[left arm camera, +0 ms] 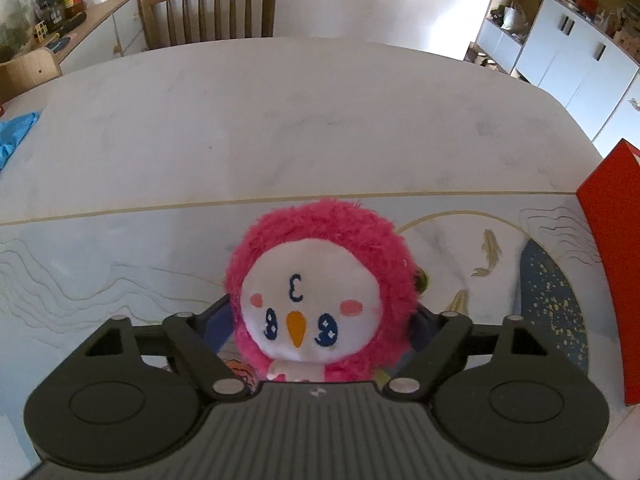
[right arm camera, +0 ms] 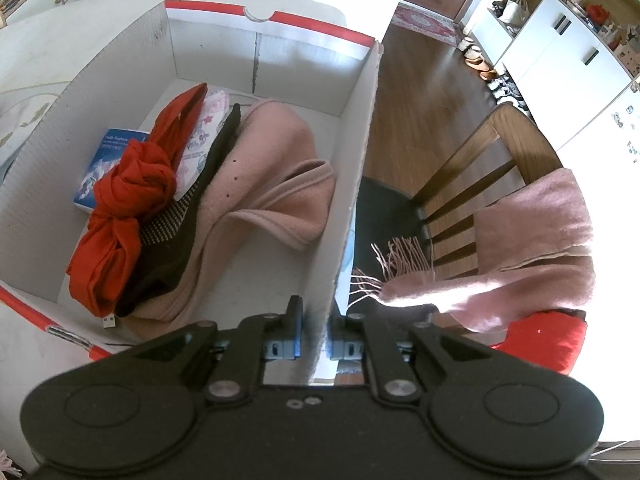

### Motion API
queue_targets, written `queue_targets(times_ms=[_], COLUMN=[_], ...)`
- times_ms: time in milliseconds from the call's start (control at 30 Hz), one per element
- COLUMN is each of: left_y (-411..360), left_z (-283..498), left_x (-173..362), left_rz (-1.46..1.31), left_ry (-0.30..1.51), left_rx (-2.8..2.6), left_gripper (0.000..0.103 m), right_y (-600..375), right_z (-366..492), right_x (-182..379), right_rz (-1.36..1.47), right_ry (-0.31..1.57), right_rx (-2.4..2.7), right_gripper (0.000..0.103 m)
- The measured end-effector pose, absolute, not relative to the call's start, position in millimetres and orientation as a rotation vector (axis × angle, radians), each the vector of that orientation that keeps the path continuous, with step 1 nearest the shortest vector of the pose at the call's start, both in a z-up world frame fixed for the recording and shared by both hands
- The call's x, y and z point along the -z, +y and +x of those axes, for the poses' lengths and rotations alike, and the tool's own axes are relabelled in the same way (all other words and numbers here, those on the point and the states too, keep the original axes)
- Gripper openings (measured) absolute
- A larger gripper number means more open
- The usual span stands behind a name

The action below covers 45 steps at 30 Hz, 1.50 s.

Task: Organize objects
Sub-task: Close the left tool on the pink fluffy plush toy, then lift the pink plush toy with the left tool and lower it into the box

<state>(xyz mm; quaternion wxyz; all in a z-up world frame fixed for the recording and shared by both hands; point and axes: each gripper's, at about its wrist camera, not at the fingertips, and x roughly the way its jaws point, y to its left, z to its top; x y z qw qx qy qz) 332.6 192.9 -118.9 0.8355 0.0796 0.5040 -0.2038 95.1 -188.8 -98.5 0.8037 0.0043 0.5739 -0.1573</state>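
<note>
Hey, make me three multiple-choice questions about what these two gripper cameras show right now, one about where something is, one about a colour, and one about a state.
1. Where is the knotted red cloth?
A. inside the cardboard box
B. on the chair seat
C. on the floor

2. What colour is the fur around the plush toy's face?
A. blue
B. pink
C. green

3. What is the right gripper doing?
A. hanging open above the table
B. closed on a scarf
C. closed on the box wall

Answers:
1. A: it lies in the cardboard box on the pink blanket, beside a blue book.
2. B: the plush toy, held between the left gripper fingers, has bright pink fur.
3. C: the right gripper has a finger on each side of the box's side wall.
</note>
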Motion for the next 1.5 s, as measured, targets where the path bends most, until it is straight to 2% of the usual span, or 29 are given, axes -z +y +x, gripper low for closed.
queue_targets(times_ms=[600, 1000, 1500], left_y=[166, 87, -48], left_z=[273, 211, 145], left_x=[51, 8, -13], left_rz=[0.19, 0.243, 0.394], left_ry=[0.999, 0.934, 0.86], left_rx=[0.52, 0.753, 1.024], left_gripper=[0.08, 0.08, 0.08], right_y=[-194, -193, -196], right_z=[88, 86, 81], right_x=[95, 95, 95], right_rz=[0.029, 0.021, 0.03], right_ry=[1.184, 1.175, 1.158], right_rx=[0.287, 0.26, 0.219], right_gripper=[0.006, 0.006, 0.008])
